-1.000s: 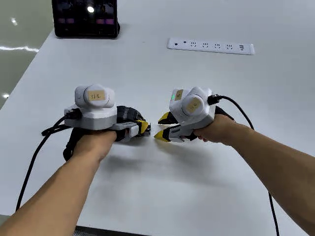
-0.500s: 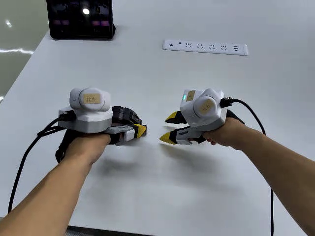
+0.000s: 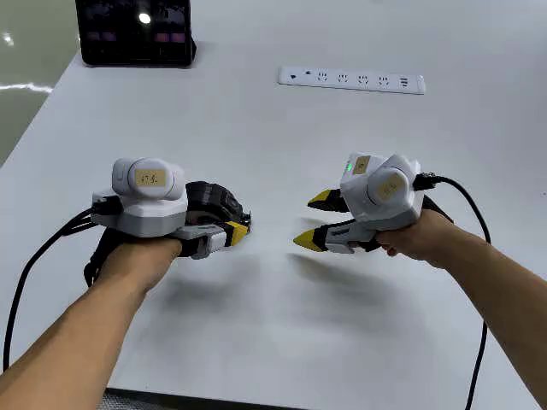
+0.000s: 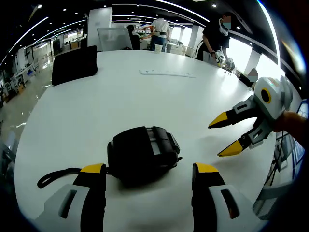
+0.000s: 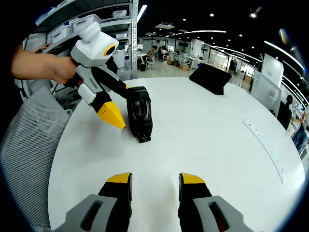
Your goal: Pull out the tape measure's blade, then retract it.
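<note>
Tape [image 4: 142, 152] lies on tabletop [image 3: 256, 128] btwn spread left tongs [image 4: 149, 168], right tongs [image 3: 310, 219] also spread, nearby.

The white table [image 3: 282, 128] is being looked down on from above by the head view. The tape measure [image 4: 142, 154] is being framed closely by the left gripper view, and faced from farther off, from the opposite side, by the right gripper view. The tape measure and power strip [image 3: 350, 79] are being shared by all three.
</note>
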### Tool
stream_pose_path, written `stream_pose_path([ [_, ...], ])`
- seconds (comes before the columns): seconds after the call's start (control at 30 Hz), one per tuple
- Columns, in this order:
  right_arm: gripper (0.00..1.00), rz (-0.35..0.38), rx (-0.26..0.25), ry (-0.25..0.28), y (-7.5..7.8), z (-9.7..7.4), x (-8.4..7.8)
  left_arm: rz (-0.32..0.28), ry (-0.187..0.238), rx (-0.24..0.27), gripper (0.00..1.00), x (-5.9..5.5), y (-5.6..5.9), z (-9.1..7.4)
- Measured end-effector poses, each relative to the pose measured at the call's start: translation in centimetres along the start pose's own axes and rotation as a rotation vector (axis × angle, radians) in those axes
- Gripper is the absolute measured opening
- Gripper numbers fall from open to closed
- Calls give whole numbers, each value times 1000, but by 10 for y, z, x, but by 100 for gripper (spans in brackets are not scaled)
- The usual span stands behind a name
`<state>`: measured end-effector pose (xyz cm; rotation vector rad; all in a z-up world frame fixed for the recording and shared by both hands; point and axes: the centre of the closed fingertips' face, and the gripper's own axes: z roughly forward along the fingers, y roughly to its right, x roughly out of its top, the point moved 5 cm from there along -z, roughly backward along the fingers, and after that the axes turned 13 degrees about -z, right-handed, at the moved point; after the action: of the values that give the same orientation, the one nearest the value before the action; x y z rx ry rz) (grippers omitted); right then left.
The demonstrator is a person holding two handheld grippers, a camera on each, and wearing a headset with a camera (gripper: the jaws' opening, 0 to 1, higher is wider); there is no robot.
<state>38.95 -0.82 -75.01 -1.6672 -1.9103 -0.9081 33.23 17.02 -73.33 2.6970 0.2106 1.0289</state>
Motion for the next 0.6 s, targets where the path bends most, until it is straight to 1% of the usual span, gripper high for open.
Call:
stream_pose_path([
  [0.1,37,14,-14,0,-2,-7,-4,8,2,-4,70,0,-1,-2],
  [0.33,41,48,-44,-1,-10,-22,-8,12,28,-37,73,0,0,-5],
  [0.47,46,77,-60,8,-17,-30,-8,24,42,-60,78,0,1,-7],
  [0.6,47,91,-93,23,-20,-38,-12,42,63,-81,79,0,1,-12],
])
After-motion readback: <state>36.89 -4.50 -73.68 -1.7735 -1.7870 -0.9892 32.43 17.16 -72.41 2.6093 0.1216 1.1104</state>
